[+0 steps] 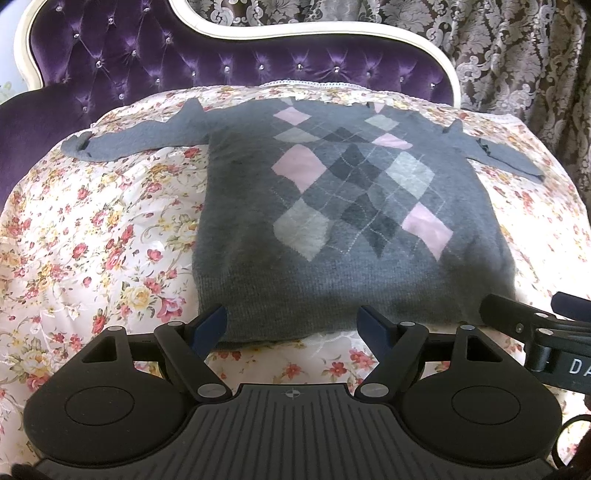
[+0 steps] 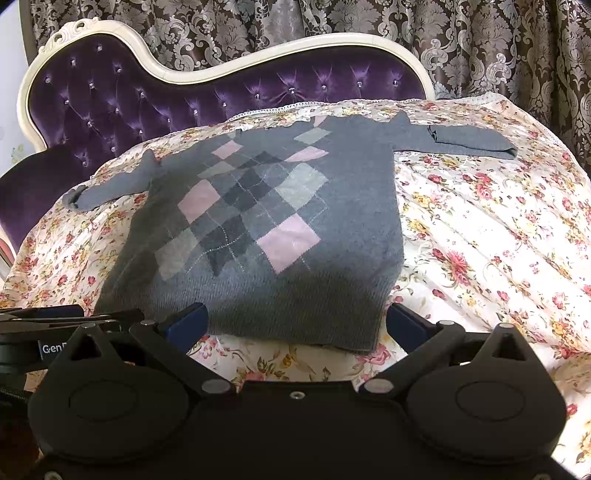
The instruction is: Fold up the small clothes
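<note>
A small grey sweater (image 1: 351, 206) (image 2: 266, 221) with a pink and grey diamond pattern lies flat on the flowered cloth (image 1: 92, 240) (image 2: 498, 240), front up, both sleeves spread sideways. My left gripper (image 1: 291, 326) hovers open at the near hem's left part, nothing between its blue pads. My right gripper (image 2: 295, 323) hovers open at the hem's right part, its fingers straddling the hem corner without pinching it. Each gripper shows in the other's view: the right one (image 1: 535, 325) and the left one (image 2: 66, 321).
The flowered cloth covers a seat with a purple tufted backrest (image 1: 184, 62) (image 2: 147, 96) framed in cream wood. Patterned curtains (image 1: 517, 55) (image 2: 369, 26) hang behind. Bare cloth lies on both sides of the sweater.
</note>
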The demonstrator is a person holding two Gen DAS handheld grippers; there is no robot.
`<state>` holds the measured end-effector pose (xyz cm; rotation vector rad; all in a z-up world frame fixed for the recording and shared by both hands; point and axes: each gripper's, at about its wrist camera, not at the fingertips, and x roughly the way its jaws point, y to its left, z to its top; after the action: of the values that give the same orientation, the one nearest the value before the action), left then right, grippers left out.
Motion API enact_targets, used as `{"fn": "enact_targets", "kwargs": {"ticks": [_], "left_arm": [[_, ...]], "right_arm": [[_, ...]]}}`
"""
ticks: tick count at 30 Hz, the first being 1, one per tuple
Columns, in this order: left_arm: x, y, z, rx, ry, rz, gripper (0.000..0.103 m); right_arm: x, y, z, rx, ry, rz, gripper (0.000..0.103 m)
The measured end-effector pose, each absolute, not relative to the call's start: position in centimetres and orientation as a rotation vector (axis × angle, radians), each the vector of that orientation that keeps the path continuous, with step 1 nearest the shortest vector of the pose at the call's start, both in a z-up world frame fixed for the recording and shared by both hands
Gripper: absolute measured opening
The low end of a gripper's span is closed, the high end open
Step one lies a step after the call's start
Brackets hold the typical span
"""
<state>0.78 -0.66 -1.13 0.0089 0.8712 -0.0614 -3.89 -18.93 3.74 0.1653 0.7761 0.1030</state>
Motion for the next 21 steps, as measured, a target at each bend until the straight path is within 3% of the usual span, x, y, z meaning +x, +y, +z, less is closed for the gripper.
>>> {"fn": "enact_targets", "kwargs": {"ticks": [13, 21], "left_arm": [[1.1, -0.4, -0.8, 0.022, 0.841, -0.037, 0.077], [2.4, -0.5, 1.8, 0.07, 0.733, -0.012, 0.077]], "right_arm": [[-3.6, -18.9, 4.0, 0.16, 0.768, 0.099, 0.102], [-2.8, -18.9, 6.4, 0.078, 0.645, 0.054, 0.102]]}}
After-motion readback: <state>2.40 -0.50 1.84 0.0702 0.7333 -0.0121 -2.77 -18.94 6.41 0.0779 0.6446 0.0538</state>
